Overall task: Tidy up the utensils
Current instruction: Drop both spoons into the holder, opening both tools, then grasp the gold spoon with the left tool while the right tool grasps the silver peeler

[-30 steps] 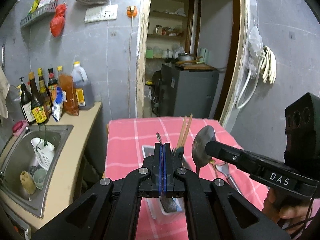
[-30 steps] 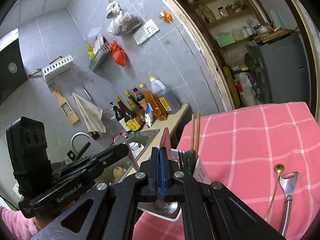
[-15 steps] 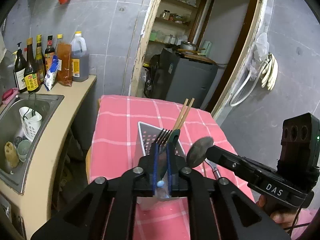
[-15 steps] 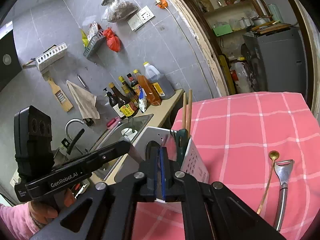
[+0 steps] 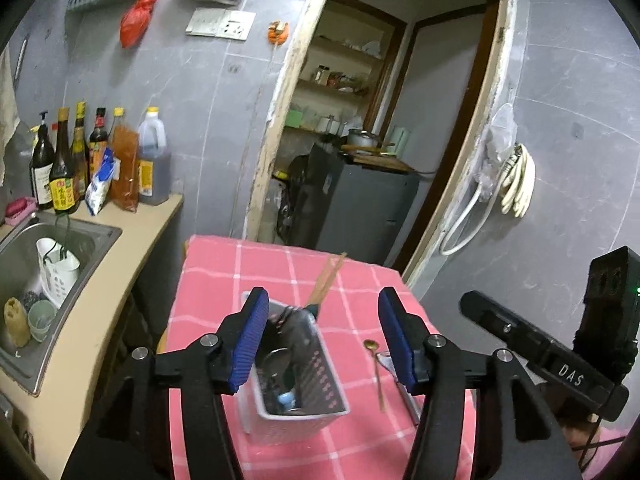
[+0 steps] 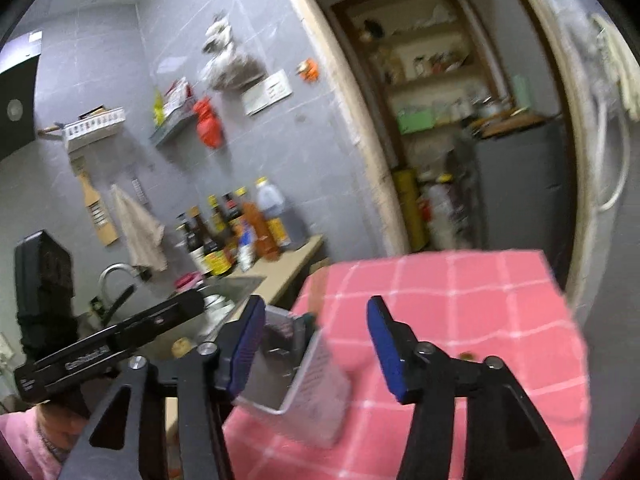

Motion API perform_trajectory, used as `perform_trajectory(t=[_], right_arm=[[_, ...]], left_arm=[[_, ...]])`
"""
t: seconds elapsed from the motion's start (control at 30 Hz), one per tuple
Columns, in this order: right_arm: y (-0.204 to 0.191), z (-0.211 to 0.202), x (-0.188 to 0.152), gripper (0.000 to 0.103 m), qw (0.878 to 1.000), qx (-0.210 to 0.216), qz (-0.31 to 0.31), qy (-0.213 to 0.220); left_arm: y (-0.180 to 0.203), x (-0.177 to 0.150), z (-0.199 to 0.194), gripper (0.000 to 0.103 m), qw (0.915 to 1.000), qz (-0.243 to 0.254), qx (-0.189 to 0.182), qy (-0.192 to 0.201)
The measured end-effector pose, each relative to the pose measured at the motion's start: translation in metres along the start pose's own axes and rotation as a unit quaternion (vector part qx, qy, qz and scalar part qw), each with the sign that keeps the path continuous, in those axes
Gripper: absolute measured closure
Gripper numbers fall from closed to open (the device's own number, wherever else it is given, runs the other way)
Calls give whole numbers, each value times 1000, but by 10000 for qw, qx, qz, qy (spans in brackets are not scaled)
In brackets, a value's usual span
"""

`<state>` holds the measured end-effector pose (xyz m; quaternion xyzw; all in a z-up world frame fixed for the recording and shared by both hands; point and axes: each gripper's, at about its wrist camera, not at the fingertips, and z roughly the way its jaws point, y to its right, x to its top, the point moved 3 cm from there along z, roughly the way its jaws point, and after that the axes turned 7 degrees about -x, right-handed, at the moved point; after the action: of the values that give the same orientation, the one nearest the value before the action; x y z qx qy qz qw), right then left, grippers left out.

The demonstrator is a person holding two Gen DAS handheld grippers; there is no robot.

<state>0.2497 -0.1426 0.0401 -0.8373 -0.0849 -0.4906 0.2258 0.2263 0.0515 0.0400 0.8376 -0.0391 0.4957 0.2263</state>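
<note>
A white perforated utensil holder (image 5: 316, 372) stands on the pink checked tablecloth (image 5: 280, 268). It holds wooden chopsticks (image 5: 326, 282), a fork and spoons. My left gripper (image 5: 320, 338) is open and empty just above the holder. My right gripper (image 6: 316, 344) is open and empty, a little right of the holder (image 6: 316, 376); it also shows at the right of the left wrist view (image 5: 540, 352). A small gold spoon (image 5: 376, 372) and a peeler (image 5: 402, 384) lie on the cloth right of the holder.
A steel sink (image 5: 48, 256) with a white basket and cups is at the left. Sauce bottles (image 5: 92, 160) stand on the counter behind it. An open doorway with a dark cabinet (image 5: 352, 204) is beyond the table. The right wrist view is blurred.
Both grippers have opened. The spoons they held are now in the holder. The right gripper has pulled back to the right.
</note>
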Motion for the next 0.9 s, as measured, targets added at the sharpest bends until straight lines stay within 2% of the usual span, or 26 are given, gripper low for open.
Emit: perform_trajectory(t=[0.03,0.1,0.17,0.2,0.23,0.43,0.6,0.73,0.9], right_arm=[[6,-6,2,34,9998,-153,-2,100],[16,-16,5,25,9989,-395,2,269],[30,-26,7,18,9970,-672,-13,391],[36,-30,6,10,9962,-762,-14,417],[44,-35,6,6,9951,-883,-3,450],[92,-50,-2,1,9898,-1388,97,304],[133,-54,-17,1,9859,-1653,253,-87],[160,-53,-30,1,9837,-1702,348,-461],[187,-37,-43,1,9819,-1555,443,-984]], left_arm=[[3,0,2,48,10000,33,7,7],[14,0,5,32,9999,115,22,95],[26,-1,6,31,9995,214,-53,236],[31,-2,8,30,9993,266,-88,256],[37,-2,11,29,9991,319,-120,250],[66,-10,38,25,9983,446,-374,5],[84,-24,69,25,9975,400,-475,-348],[95,-37,98,25,9960,419,-343,-705],[98,-50,138,25,9908,443,94,-1279]])
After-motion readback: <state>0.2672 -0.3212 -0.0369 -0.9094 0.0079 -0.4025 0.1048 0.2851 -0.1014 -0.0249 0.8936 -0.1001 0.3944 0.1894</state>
